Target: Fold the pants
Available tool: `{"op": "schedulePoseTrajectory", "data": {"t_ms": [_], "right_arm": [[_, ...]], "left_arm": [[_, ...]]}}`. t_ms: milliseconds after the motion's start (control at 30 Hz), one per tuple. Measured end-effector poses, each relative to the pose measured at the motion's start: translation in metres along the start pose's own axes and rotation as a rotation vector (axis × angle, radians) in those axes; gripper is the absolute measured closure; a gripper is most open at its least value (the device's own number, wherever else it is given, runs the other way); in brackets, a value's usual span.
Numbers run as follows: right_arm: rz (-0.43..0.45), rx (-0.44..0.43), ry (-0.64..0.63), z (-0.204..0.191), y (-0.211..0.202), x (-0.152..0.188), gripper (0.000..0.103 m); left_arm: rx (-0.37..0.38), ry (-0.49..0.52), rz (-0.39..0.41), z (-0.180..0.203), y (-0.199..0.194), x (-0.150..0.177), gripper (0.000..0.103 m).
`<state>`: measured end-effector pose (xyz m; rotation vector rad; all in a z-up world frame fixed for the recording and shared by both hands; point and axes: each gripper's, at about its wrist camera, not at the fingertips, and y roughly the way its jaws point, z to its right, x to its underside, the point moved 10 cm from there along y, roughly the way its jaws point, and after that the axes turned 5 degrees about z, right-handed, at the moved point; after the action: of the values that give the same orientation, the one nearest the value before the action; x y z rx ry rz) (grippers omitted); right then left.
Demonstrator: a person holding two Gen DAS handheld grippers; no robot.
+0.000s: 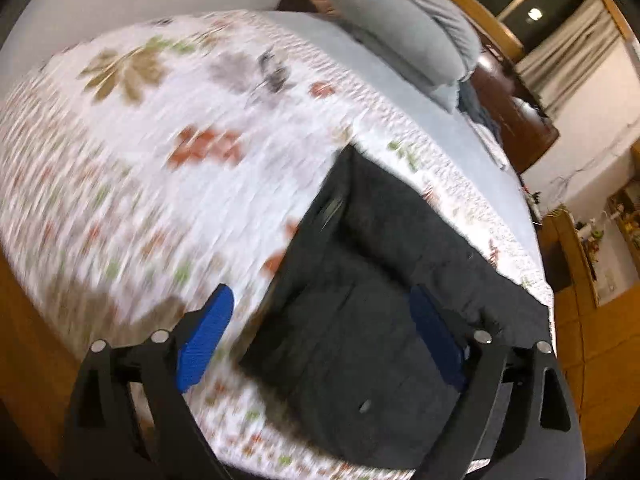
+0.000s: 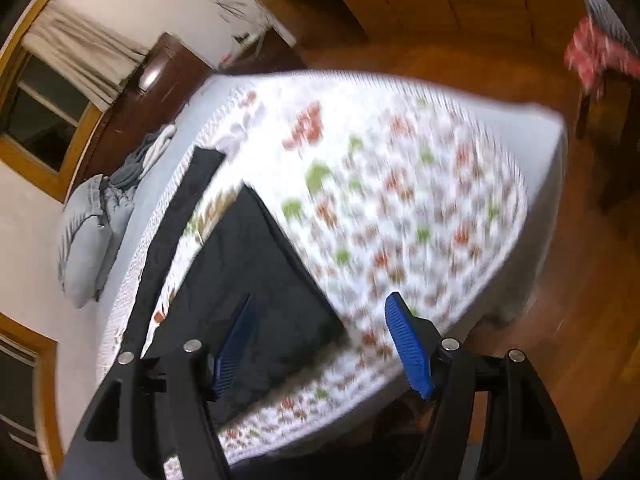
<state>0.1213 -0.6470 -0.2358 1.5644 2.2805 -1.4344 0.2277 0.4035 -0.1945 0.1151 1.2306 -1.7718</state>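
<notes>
Dark, soft-looking cloth was recorded as the pants (image 1: 360, 320), lying flat on the floral quilt (image 1: 180, 160) of the bed near its near edge, with a separate dark strip (image 2: 176, 220), possibly one leg, noted alongside in the right wrist view, though blur prevented certainty. The left claw (image 1: 320, 340) and the right claw (image 2: 320, 348) were both observed with jaws apart, holding nothing, above the garment. The fabric was judged light, limp and liable to sag or slide when lifted, so a pinch at an outer edge or corner, through all layers, was considered advisable.
</notes>
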Motion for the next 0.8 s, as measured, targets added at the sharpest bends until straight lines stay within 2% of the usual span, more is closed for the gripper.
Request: {"op": "schedulePoseTrajectory", "data": {"t_ms": [133,233,400,600,700,733,800], "right_arm": [[-0.048,-0.065,-0.048,-0.051,0.022,0.001,0.031],[-0.104,-0.112,-0.069,-0.09,0.052,0.007,0.03],[-0.198,-0.15,-0.122,-0.149,0.109,0.016,0.029],[-0.263,-0.138,-0.219,-0.206,0.169,0.01,0.026],[-0.289,-0.141,-0.264,-0.228,0.195,-0.001,0.025],[-0.294,-0.15,-0.275,-0.235,0.202,-0.008,0.025],[-0.297,-0.171,-0.29,-0.248,0.216,-0.026,0.019]], "left_arm": [[0.079,0.027,-0.059,0.032,0.046,-0.045,0.008],[0.087,0.01,-0.117,0.046,0.094,-0.069,0.008],[0.065,0.01,-0.21,0.052,0.167,-0.088,0.008],[0.014,0.14,-0.331,0.056,0.246,-0.094,0.008],[0.025,0.171,-0.359,0.056,0.269,-0.094,0.01],[0.029,0.182,-0.354,0.056,0.272,-0.094,0.012],[0.044,0.221,-0.354,0.06,0.277,-0.093,0.044]]}}
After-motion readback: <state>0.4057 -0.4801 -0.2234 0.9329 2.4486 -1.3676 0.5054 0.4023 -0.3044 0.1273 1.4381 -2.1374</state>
